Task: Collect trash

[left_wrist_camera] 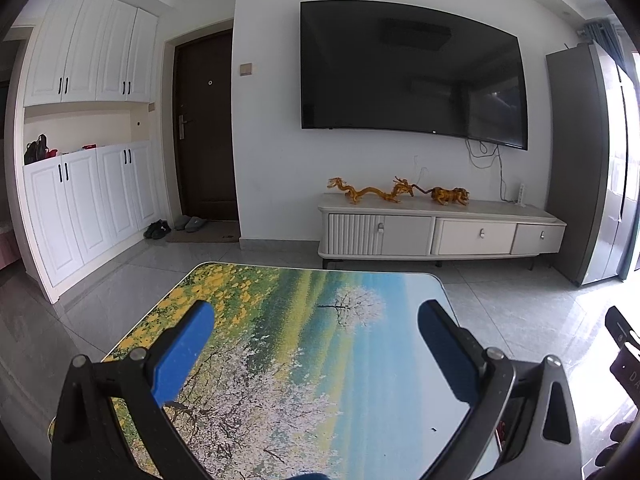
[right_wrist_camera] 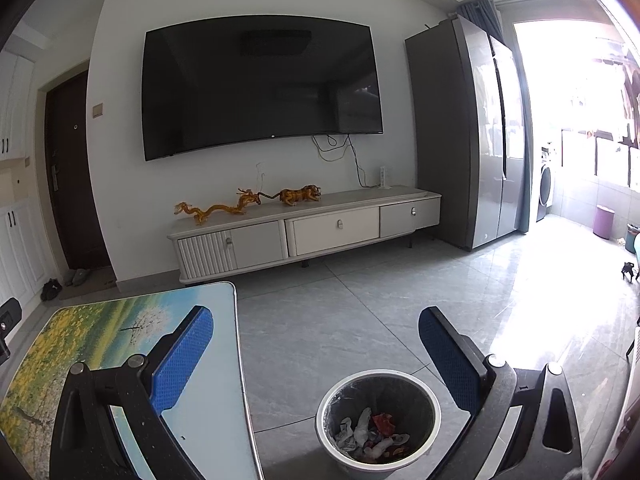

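Hovering our right hand-held gripper (right_wrist_camera: 316,340) over the trash bin (right_wrist_camera: 378,416) beside the table (right_wrist_camera: 224,380), jaws spread and empty, looks like we're done.

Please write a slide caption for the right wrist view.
Open right gripper above a bin holding trash, beside the table.

No legible text anywhere.

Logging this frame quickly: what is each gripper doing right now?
Left gripper: open, holding nothing, above the table.
Right gripper: open, holding nothing, above the trash bin.
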A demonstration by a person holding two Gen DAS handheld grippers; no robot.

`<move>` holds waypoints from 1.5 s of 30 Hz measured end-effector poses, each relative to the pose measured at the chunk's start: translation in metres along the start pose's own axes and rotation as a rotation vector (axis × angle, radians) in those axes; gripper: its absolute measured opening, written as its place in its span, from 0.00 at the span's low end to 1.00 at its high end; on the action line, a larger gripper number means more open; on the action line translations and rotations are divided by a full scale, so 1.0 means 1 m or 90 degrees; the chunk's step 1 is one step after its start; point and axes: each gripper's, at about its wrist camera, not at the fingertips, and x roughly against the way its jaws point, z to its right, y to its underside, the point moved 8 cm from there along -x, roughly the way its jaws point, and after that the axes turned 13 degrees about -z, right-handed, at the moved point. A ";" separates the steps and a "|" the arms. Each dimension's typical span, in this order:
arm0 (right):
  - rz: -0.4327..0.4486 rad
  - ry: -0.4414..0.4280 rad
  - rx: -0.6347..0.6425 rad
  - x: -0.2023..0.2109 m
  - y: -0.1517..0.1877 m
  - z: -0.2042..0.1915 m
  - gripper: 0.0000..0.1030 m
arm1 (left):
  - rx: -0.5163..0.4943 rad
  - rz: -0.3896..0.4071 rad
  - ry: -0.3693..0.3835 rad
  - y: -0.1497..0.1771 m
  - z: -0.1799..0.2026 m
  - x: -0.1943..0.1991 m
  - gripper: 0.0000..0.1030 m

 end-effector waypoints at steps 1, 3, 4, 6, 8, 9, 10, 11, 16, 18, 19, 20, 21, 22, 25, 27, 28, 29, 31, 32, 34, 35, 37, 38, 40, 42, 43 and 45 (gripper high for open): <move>0.001 -0.001 -0.002 0.000 0.000 0.001 1.00 | 0.000 0.000 0.000 0.000 0.000 0.000 0.99; 0.003 -0.002 -0.003 0.001 0.000 0.001 1.00 | 0.001 -0.001 0.001 0.000 0.000 -0.001 0.99; 0.004 -0.002 -0.004 0.001 0.001 0.001 1.00 | 0.002 -0.002 0.003 0.001 0.001 -0.001 0.99; 0.004 -0.004 -0.003 0.002 0.001 0.000 1.00 | 0.002 -0.004 0.004 0.002 0.001 -0.002 0.99; 0.005 -0.005 -0.002 0.002 0.002 0.000 1.00 | 0.002 -0.006 0.006 0.002 0.002 -0.002 0.99; 0.005 -0.005 -0.002 0.003 0.002 -0.001 1.00 | 0.001 -0.006 0.007 0.003 0.003 -0.003 0.99; 0.005 -0.006 -0.001 0.003 0.002 -0.001 1.00 | 0.001 -0.007 0.008 0.003 0.003 -0.003 0.99; 0.006 -0.007 -0.001 0.003 0.002 -0.001 1.00 | 0.000 -0.008 0.008 0.003 0.004 -0.003 0.99; 0.008 -0.007 -0.001 0.005 0.002 -0.001 1.00 | 0.002 -0.010 0.012 0.003 0.003 -0.004 0.99; 0.008 -0.007 -0.001 0.004 0.002 0.000 1.00 | 0.002 -0.012 0.014 0.004 0.004 -0.005 0.99; 0.008 -0.007 -0.001 0.004 0.002 0.000 1.00 | 0.001 -0.012 0.014 0.004 0.004 -0.005 0.99; 0.008 -0.006 0.000 0.005 0.002 0.000 1.00 | 0.001 -0.013 0.014 0.005 0.004 -0.005 0.99; 0.007 -0.006 0.000 0.005 0.002 0.000 1.00 | 0.001 -0.013 0.015 0.005 0.004 -0.006 0.99; 0.007 -0.006 0.000 0.005 0.002 0.000 1.00 | 0.001 -0.014 0.015 0.005 0.005 -0.006 0.99; 0.006 -0.005 0.003 0.005 0.001 -0.001 1.00 | -0.001 -0.015 0.016 0.005 0.006 -0.005 0.99; 0.006 -0.004 0.004 0.005 0.000 -0.001 1.00 | -0.002 -0.015 0.017 0.006 0.006 -0.004 0.99; 0.006 -0.004 0.004 0.005 0.000 -0.001 1.00 | -0.002 -0.015 0.017 0.006 0.007 -0.004 0.99; 0.006 -0.004 0.003 0.005 0.000 -0.002 1.00 | -0.002 -0.015 0.017 0.006 0.007 -0.004 0.99; 0.006 -0.004 0.003 0.005 0.000 -0.002 1.00 | -0.002 -0.015 0.017 0.006 0.007 -0.005 0.99; 0.006 -0.003 0.003 0.005 0.000 -0.002 1.00 | -0.003 -0.015 0.017 0.006 0.007 -0.005 0.99; 0.005 -0.003 0.003 0.005 0.000 -0.002 1.00 | -0.002 -0.015 0.018 0.006 0.006 -0.005 0.99; 0.005 -0.003 0.003 0.005 0.000 -0.002 1.00 | -0.002 -0.015 0.018 0.006 0.006 -0.005 0.99; 0.005 -0.004 0.004 0.005 0.000 -0.002 1.00 | -0.002 -0.015 0.018 0.006 0.006 -0.005 0.99; 0.005 -0.004 0.004 0.005 0.000 -0.002 1.00 | -0.002 -0.015 0.018 0.005 0.006 -0.005 0.99; 0.005 -0.003 0.006 0.005 0.001 -0.002 1.00 | -0.001 -0.016 0.019 0.005 0.006 -0.006 0.99; 0.004 -0.004 0.005 0.005 0.001 -0.002 1.00 | -0.002 -0.017 0.020 0.004 0.007 -0.007 0.99; 0.004 -0.004 0.005 0.005 0.001 -0.002 1.00 | -0.003 -0.017 0.021 0.004 0.007 -0.007 0.99; 0.004 -0.003 0.005 0.005 0.001 -0.002 1.00 | -0.005 -0.019 0.023 0.005 0.008 -0.007 0.99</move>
